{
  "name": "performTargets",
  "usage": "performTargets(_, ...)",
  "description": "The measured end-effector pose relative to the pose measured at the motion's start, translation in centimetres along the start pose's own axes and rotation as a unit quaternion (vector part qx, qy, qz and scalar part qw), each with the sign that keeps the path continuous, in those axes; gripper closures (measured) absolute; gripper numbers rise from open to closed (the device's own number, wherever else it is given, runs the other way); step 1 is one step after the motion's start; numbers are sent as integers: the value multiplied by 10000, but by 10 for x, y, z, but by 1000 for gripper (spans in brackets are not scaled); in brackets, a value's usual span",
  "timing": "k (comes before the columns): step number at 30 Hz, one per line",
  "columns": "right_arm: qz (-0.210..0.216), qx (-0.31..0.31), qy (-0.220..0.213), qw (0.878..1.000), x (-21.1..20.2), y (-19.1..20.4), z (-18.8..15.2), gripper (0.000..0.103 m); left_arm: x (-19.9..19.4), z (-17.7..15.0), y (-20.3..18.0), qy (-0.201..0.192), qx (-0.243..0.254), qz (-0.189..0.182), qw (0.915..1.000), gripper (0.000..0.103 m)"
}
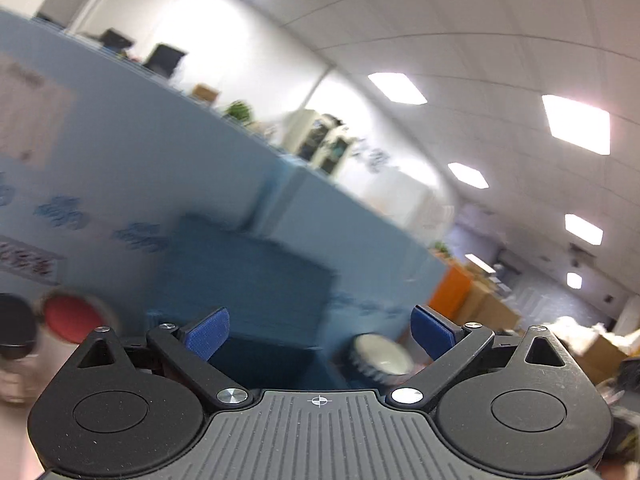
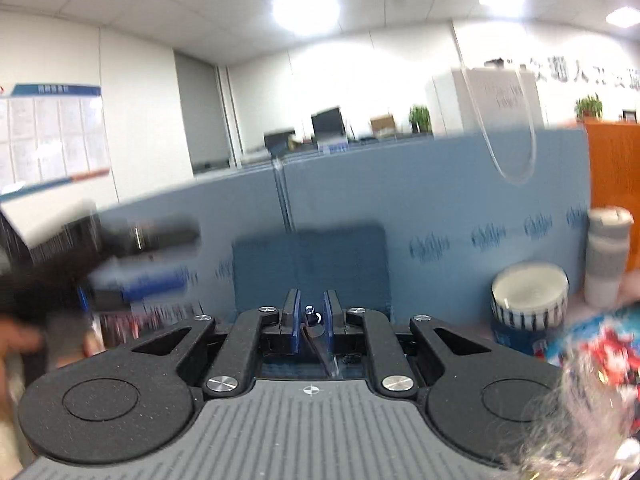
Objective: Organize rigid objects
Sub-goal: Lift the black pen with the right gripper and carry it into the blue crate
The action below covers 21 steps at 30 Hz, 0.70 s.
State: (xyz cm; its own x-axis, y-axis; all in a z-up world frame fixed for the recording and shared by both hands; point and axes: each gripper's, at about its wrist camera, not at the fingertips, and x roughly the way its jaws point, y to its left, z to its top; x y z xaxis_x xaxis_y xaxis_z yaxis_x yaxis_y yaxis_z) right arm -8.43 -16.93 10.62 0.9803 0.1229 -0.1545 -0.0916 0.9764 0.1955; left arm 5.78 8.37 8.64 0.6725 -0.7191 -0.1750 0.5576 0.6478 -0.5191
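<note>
A small dark tool (image 2: 316,334) with a metal tip and a clear end, the rigid object in hand, sits pinched between the blue pads of the right tongs (image 2: 311,320), whose jaws stand narrow and clamp it; what kind of tool it is cannot be told. The left tongs (image 1: 320,334) stand wide, with nothing between the blue pads (image 1: 208,334).

In the left wrist view, one white cap with a ribbed dark rim (image 1: 378,358) lies just beyond the right-hand pad, apart from it. One red round lid (image 1: 72,318) and one black round object (image 1: 16,326) sit at the far left, side by side and blurred.

In the right wrist view, one white-topped tub with a striped band (image 2: 530,300) stands to the right, and one tall grey-and-white cup (image 2: 608,256) stands just behind it. One colourful red-and-blue item (image 2: 592,344) lies at the right edge, too blurred to identify.

One blue partition (image 2: 440,184) runs behind everything, with one darker blue panel (image 2: 312,268) before it.
</note>
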Motion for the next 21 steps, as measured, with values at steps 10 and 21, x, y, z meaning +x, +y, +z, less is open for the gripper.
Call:
performTargets(10,20,229,-554,9982,72,44,31,94,2,11,44,-56,-641,370,9972,4)
performTargets(21,152,1311,374,9905,156,35,-10,96,1,17,73,-34,-967,563,9937,4)
